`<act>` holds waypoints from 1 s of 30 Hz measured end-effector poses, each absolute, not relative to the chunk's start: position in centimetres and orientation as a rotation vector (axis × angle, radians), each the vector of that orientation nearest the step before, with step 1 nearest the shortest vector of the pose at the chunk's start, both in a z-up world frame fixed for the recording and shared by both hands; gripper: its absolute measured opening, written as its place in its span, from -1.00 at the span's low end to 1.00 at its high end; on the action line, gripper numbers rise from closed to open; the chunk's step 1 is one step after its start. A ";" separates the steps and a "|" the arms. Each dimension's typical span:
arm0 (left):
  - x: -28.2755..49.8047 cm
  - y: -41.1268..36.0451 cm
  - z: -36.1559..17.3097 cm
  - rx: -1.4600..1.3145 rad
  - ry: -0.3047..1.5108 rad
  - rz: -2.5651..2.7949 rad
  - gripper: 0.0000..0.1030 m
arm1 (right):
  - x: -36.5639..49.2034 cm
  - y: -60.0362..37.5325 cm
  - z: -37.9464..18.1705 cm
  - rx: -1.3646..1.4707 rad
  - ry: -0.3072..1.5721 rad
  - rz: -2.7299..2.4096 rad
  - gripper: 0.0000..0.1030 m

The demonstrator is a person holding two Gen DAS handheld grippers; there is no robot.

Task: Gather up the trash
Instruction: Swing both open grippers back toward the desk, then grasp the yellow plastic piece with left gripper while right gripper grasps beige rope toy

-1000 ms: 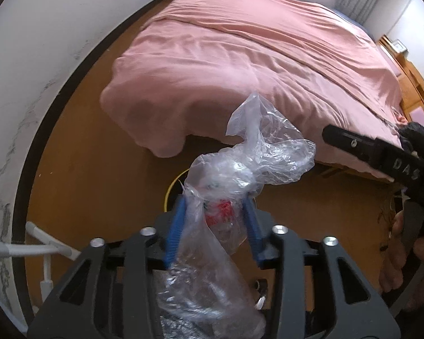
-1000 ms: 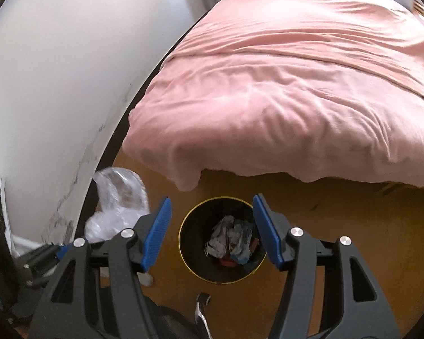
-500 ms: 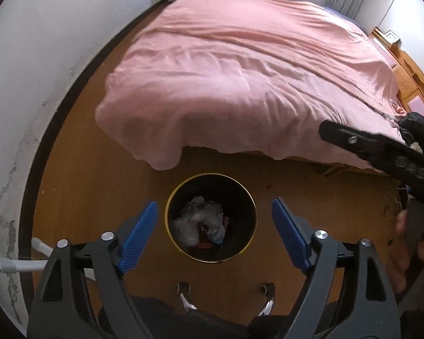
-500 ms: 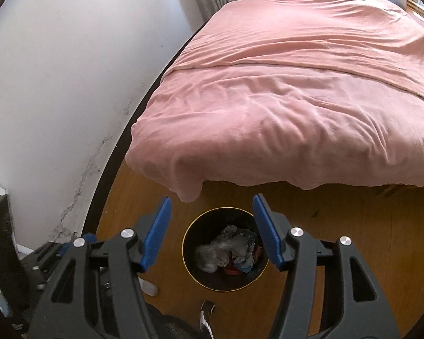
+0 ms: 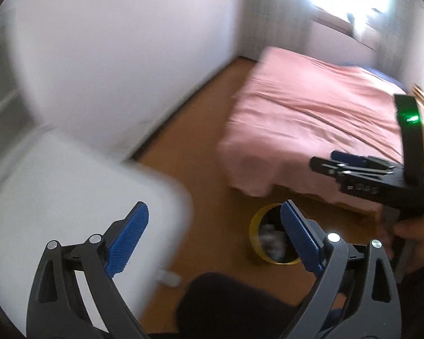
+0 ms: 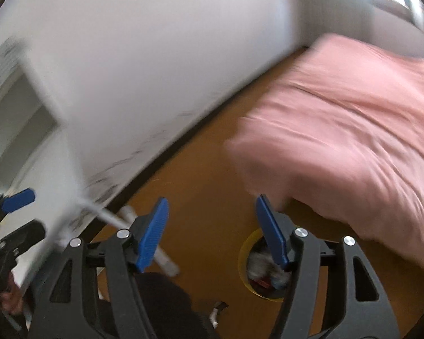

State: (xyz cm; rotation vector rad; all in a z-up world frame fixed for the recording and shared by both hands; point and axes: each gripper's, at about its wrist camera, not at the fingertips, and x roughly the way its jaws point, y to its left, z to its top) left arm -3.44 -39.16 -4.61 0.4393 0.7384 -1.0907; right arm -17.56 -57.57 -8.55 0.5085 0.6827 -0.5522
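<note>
My left gripper (image 5: pixel 212 237) spreads wider with nothing between its blue pads; my right gripper (image 6: pixel 210 231) is opening too, equally empty; the yellow-rimmed trash bin (image 5: pixel 254 226) stands on the wooden floor (image 5: pixel 212 152) near the pink bed's (image 5: pixel 311 124) corner, crumpled trash (image 6: pixel 258 265) inside.

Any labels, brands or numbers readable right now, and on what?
None can be read.
Right gripper: pale marks on its black side, seen from the left wrist, too blurred to read.
Bin: no label visible on its yellow rim.
Wall: only dark scuffs near the floor, no writing.
Both views are smeared by motion blur.
</note>
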 end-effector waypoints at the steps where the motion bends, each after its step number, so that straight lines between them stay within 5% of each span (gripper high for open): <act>1: -2.1 -37.2 -4.3 0.419 0.742 -1.047 0.78 | -14.6 -55.6 -7.6 0.476 0.682 -0.472 0.23; 17: 11.0 -1.0 -4.5 0.047 0.825 -0.277 0.78 | 15.2 -28.4 -4.4 0.145 0.863 0.203 0.24; 30: 13.9 8.2 -5.9 0.011 0.866 -0.151 0.78 | 28.3 -19.4 -6.8 0.026 0.923 0.208 0.24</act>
